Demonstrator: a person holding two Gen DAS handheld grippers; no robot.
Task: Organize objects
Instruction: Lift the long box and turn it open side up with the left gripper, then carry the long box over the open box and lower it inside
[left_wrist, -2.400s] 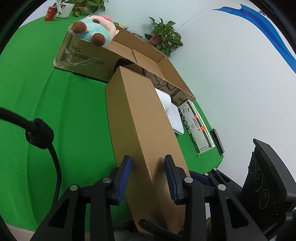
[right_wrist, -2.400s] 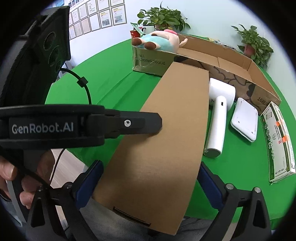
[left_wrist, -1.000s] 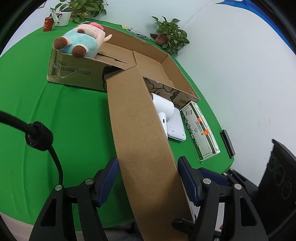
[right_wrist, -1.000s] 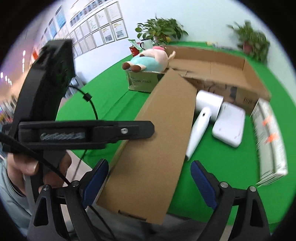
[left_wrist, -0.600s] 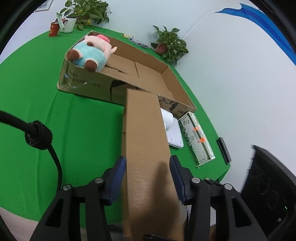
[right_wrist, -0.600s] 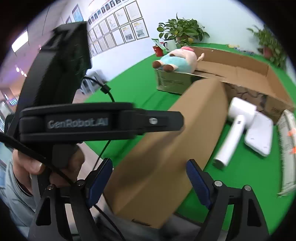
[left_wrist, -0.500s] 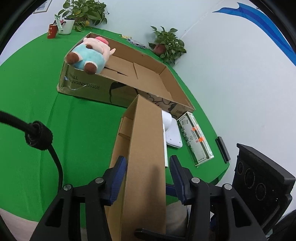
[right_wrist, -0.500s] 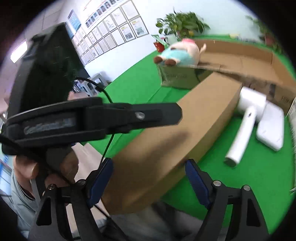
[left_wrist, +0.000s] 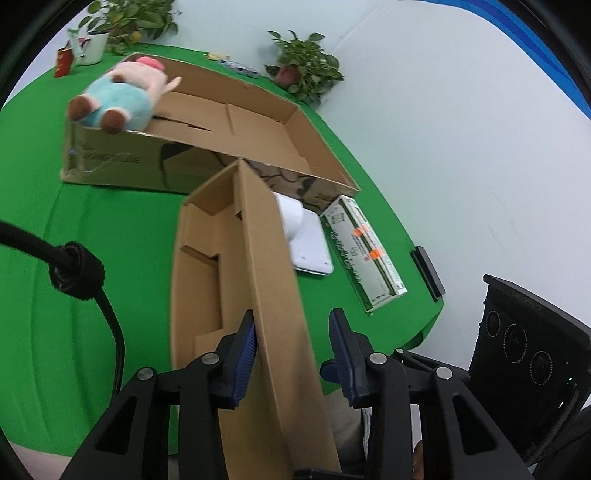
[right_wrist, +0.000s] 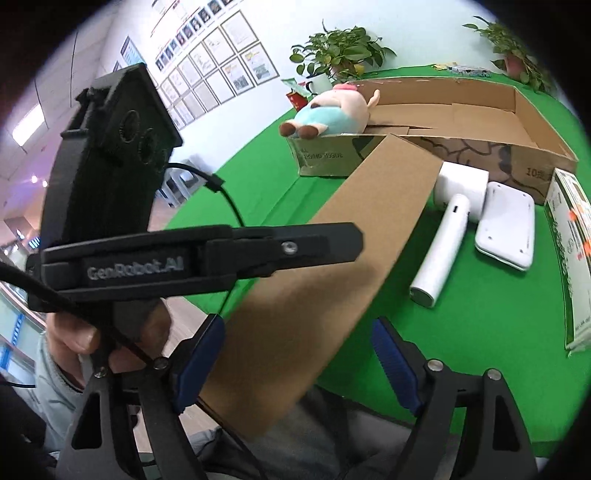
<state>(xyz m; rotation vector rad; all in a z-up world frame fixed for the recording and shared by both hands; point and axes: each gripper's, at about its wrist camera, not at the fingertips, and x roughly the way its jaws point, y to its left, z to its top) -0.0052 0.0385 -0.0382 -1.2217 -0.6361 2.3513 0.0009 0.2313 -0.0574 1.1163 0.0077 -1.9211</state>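
Observation:
A long narrow cardboard box (left_wrist: 236, 258) lies on the green table, tilted so its open inside faces left; it also shows in the right wrist view (right_wrist: 332, 258). My left gripper (left_wrist: 291, 354) straddles its right side wall near the front end; the left pad touches the wall, the right pad stands clear. My right gripper (right_wrist: 295, 354) is open wide around the box's near end, with a gap at its right pad. A big open carton (left_wrist: 258, 129) stands behind, with a plush pig (left_wrist: 122, 99) on its left corner.
A white hair dryer (right_wrist: 447, 236), a white flat device (right_wrist: 506, 225) and a green-white packet (left_wrist: 364, 251) lie right of the long box. A black remote (left_wrist: 426, 271) sits at the table's right edge. Potted plants (left_wrist: 306, 70) stand at the back.
The long box has been rolled from flat onto its side, so its open interior now faces left. Both grippers stayed at its near end.

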